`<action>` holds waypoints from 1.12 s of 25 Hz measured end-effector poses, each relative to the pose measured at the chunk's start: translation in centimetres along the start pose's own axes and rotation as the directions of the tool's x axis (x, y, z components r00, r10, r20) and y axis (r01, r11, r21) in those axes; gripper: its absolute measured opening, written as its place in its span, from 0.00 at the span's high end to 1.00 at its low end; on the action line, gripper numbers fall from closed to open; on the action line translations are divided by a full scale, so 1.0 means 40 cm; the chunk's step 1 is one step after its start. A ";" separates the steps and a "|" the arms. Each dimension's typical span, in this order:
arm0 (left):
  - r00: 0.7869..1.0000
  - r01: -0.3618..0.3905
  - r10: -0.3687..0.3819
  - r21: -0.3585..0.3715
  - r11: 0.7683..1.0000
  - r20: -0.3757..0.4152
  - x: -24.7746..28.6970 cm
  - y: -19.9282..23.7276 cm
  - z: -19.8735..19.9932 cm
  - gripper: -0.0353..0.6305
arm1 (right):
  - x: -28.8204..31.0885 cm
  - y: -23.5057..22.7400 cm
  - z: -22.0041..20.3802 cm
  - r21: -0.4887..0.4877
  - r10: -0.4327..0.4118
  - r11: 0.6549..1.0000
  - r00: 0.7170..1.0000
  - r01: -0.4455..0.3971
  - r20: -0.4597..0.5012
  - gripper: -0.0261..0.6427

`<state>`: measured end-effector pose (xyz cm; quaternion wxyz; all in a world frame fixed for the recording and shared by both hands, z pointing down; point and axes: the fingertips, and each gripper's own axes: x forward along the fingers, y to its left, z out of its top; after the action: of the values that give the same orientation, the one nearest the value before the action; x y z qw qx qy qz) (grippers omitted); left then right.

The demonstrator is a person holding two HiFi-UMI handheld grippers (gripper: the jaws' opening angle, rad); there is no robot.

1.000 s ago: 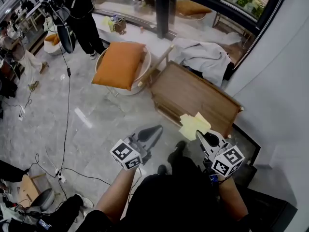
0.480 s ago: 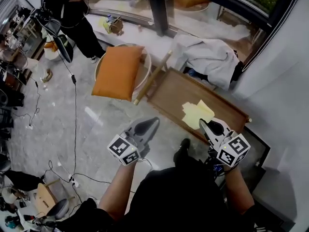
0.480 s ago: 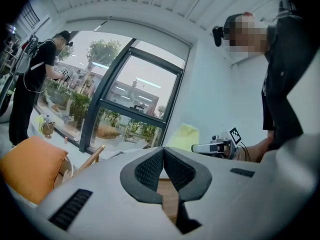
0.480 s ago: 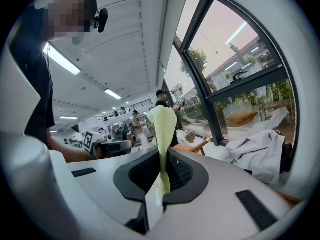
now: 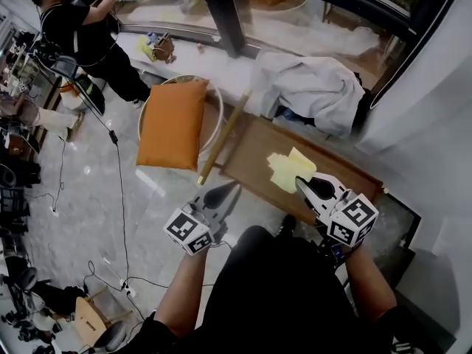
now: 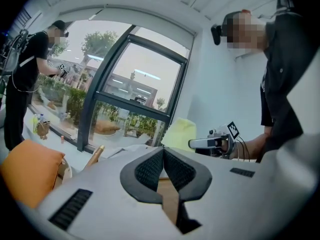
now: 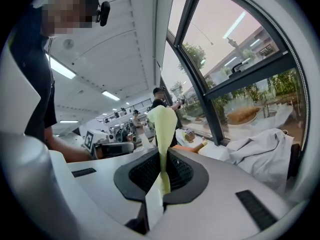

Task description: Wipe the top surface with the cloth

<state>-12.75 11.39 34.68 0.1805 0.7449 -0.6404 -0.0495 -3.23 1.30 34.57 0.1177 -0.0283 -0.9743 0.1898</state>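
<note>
Where right gripper [image 5: 306, 186] clamps it, yellow cloth [image 5: 287, 169], over table [image 5: 253, 152]

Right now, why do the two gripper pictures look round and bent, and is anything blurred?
Left gripper view: a wide-angle lens bows the window frame and leaves the corners black. Right gripper view: the same bend, with bright daylight from the glass, yet the cloth looks sharp. Head view: even light, the table slightly soft.
</note>
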 end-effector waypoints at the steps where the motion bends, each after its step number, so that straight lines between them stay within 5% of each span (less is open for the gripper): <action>1: 1.000 -0.003 0.003 0.007 1.000 -0.008 0.012 0.012 0.003 0.93 | 0.009 -0.012 0.003 0.009 -0.005 1.000 1.000 0.005 0.000 0.91; 5: 0.998 -0.039 0.041 0.034 0.999 -0.042 0.047 0.077 0.017 0.93 | 0.062 -0.052 0.008 0.039 -0.029 0.999 1.000 0.030 -0.011 0.91; 15: 0.982 -0.020 0.008 -0.061 0.998 -0.188 0.158 0.276 -0.014 0.93 | 0.264 -0.149 -0.044 0.165 -0.152 0.973 0.985 0.163 -0.079 0.91; 19: 0.960 -0.076 0.049 -0.087 0.993 -0.275 0.214 0.357 -0.044 0.93 | 0.336 -0.207 -0.079 0.161 -0.188 0.965 0.975 0.205 -0.118 0.91; 28: 0.898 -0.079 0.019 -0.118 0.990 -0.440 0.313 0.434 -0.131 0.93 | 0.479 -0.319 -0.168 0.257 -0.274 0.914 0.944 0.315 -0.184 0.91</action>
<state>-25.22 -1.71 47.27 0.3699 0.7069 -0.5974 0.0812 -20.36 -6.18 49.63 0.2180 0.1225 -0.9191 0.3044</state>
